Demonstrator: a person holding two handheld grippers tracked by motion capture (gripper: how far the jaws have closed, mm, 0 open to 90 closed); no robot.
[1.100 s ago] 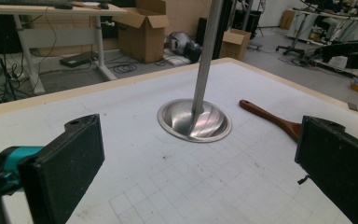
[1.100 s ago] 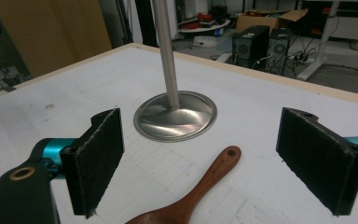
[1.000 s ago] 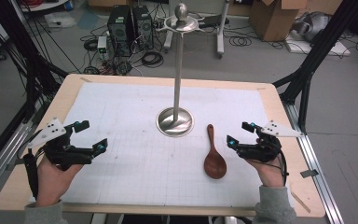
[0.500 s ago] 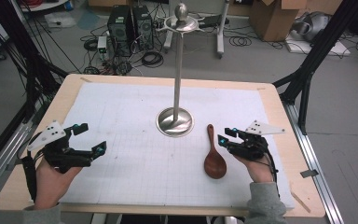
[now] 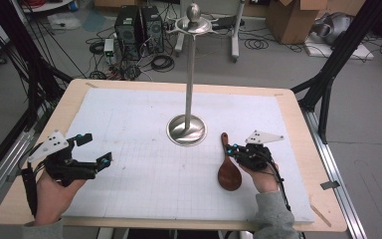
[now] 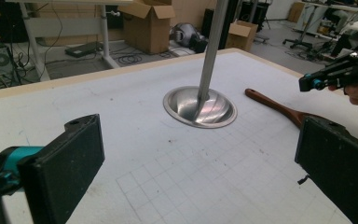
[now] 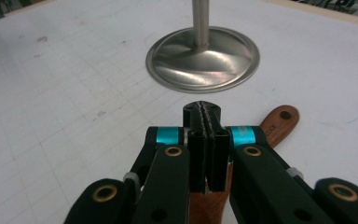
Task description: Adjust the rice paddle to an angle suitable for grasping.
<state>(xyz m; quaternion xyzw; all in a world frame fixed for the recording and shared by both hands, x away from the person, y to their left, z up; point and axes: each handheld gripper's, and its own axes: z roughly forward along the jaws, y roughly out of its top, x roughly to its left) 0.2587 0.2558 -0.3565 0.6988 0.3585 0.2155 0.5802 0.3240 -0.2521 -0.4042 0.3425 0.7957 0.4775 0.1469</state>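
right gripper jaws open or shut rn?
Shut. In the right gripper view the right gripper has both pads pressed together, no gap, just above the wooden spoon handle; nothing visible between them.

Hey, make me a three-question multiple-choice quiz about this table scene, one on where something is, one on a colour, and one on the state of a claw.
1. Where does the wooden spoon lie relative to the metal stand's base?
A. On the side toward the right claw
B. On the side toward the left claw
C. On top of the base

2. What colour are the rings behind the right claw's jaws?
A. Red
B. Teal
C. Yellow

3. How do the left claw's jaws stand?
A. Shut on the spoon
B. Shut on nothing
C. Wide open

Answers: 1 A, the high view shows the spoon between the base and the right claw. 2 B, the right gripper view shows teal bands at both jaws. 3 C, the left gripper view shows its pads far apart over bare mat.
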